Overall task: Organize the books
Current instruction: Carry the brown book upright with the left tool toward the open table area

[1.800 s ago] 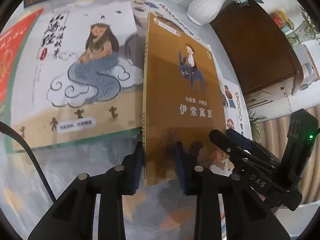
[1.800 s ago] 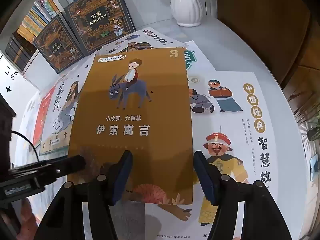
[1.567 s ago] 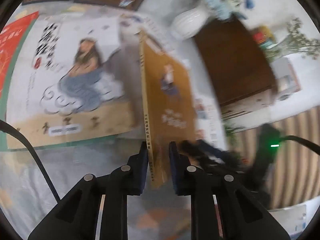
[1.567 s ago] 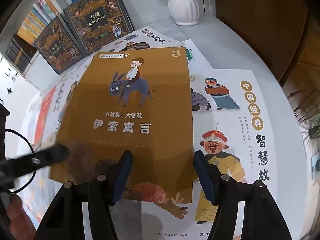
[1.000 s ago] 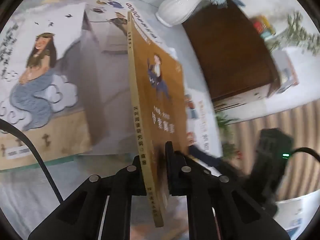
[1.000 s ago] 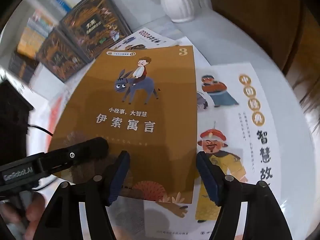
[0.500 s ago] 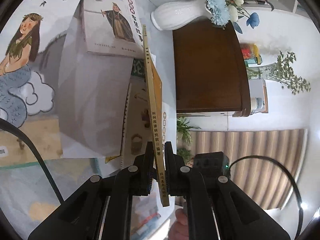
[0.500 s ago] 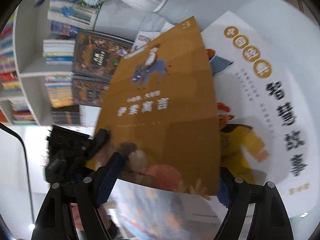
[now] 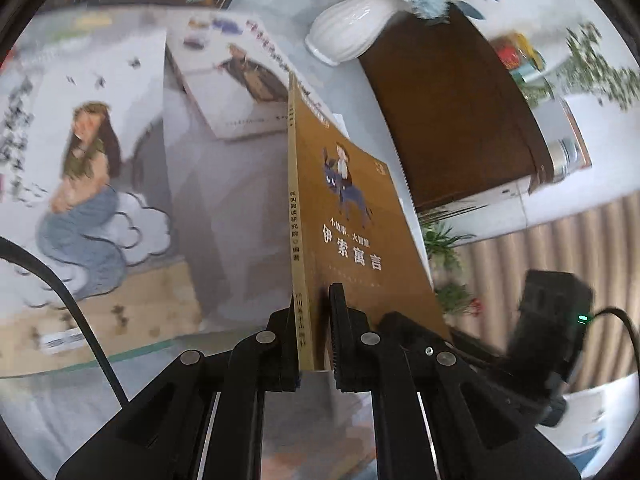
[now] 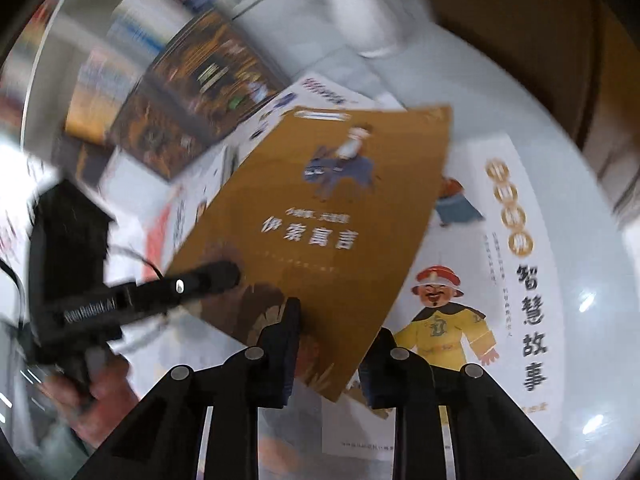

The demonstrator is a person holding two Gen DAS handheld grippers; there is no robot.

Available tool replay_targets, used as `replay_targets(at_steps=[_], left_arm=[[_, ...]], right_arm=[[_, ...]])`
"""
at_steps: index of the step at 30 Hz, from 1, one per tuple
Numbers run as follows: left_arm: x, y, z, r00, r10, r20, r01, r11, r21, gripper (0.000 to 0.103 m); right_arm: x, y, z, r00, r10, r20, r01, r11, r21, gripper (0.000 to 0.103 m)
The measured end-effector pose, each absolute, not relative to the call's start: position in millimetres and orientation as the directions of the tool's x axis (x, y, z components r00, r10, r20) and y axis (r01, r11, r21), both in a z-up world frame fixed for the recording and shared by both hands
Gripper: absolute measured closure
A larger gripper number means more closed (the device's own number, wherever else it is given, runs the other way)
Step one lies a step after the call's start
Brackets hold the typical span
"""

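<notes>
A brown book (image 9: pixel 360 216) with a boy on a donkey on its cover is lifted off the table and tilted. My left gripper (image 9: pixel 314 328) is shut on its spine near the lower end, and its black finger (image 10: pixel 216 276) lies on the cover in the right wrist view. My right gripper (image 10: pixel 332 352) is closing its jaws on the brown book (image 10: pixel 328 216) at its lower right corner, which sits between the pads and touches them. In the left wrist view the right gripper (image 9: pixel 404 328) reaches the book's bottom edge from the right.
Flat on the white table (image 10: pixel 580 184) lie a mermaid picture book (image 9: pixel 88 184), a small white book (image 9: pixel 236 76) and a book with a yellow-robed figure (image 10: pixel 472 304). Dark books (image 10: pixel 192 92) lean at the back. A white vase (image 9: pixel 352 28) stands by a brown cabinet (image 9: pixel 452 112). A hand (image 10: pixel 104 400) holds the left gripper.
The right gripper's jaws went from wide apart to narrow around the book's lower right corner. The book rolled so more of its cover faces the left camera, and it rose a little.
</notes>
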State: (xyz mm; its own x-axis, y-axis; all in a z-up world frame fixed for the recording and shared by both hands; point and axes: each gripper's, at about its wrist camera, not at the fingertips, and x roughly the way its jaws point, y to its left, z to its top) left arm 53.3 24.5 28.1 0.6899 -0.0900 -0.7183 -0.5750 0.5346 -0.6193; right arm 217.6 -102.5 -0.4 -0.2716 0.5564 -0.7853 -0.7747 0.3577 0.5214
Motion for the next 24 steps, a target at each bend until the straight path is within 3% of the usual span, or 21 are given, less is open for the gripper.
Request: replay_targets(at_steps=[10,19,24], left_arm=[[-36,16,74,0.719,0.009,-0.695,-0.595,0.523,-0.609,0.095],[-203,74,112,0.710,0.230,-0.665,-0.693,0.394,-0.604,0.094],[-297,106,113,0.605,0.349,-0.716,-0.796,0.286,-0.533,0.094]], right_arm=[[118,-111,54,-0.147,0.556,-0.818,-0.962,0.113,0.250,0.079],[-8,-34,95,-0.279,0.590,-0.758,-0.955,-0.088,0.284,0.079],[-112,40,102,-0.389,0.575,-0.720,-0.921,-0.219,0.323,0.079]])
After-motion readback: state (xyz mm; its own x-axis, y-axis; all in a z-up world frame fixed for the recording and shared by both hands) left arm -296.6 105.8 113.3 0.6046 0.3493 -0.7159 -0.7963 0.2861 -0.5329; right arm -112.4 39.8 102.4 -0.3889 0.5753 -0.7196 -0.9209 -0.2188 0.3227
